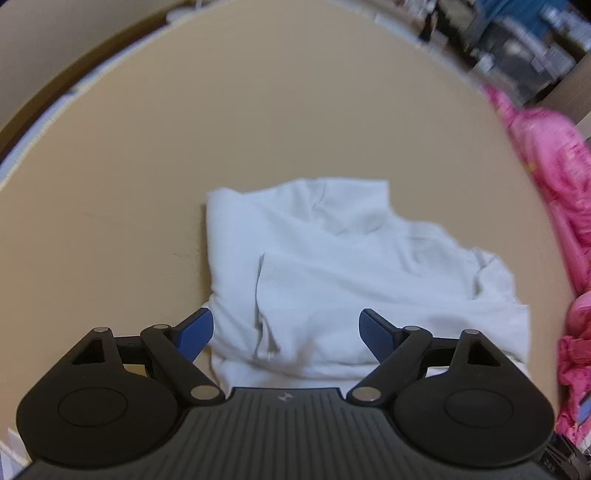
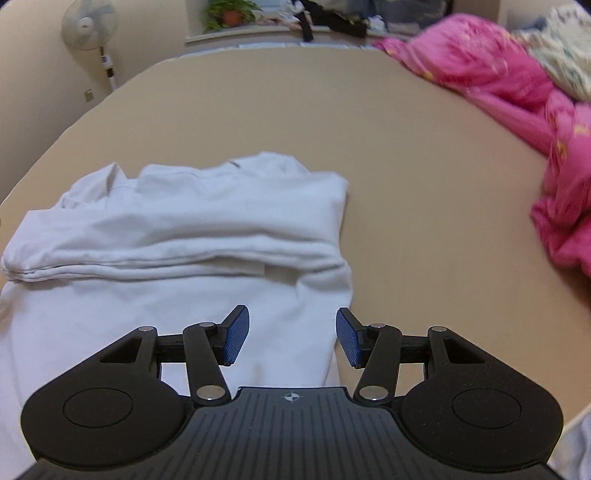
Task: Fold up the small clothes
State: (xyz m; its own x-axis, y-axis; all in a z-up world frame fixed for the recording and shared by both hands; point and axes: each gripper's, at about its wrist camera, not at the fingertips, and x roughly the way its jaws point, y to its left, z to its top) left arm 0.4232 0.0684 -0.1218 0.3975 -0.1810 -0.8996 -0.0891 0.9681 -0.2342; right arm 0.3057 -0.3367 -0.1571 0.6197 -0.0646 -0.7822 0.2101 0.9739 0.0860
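A white garment [image 1: 347, 266] lies partly folded on the tan table [image 1: 221, 129], with layers stacked across it. My left gripper [image 1: 286, 332] is open and empty, its blue pads [image 1: 197, 332] over the garment's near left part. In the right wrist view the same white garment [image 2: 192, 236] shows a thick fold across its middle. My right gripper [image 2: 292, 338] is open and empty, hovering over the garment's near right edge.
A pile of pink clothes [image 2: 517, 96] lies at the right side of the table [image 2: 406, 166], and also shows in the left wrist view [image 1: 554, 177]. A standing fan [image 2: 88, 26] and a potted plant [image 2: 229, 14] are beyond the far edge.
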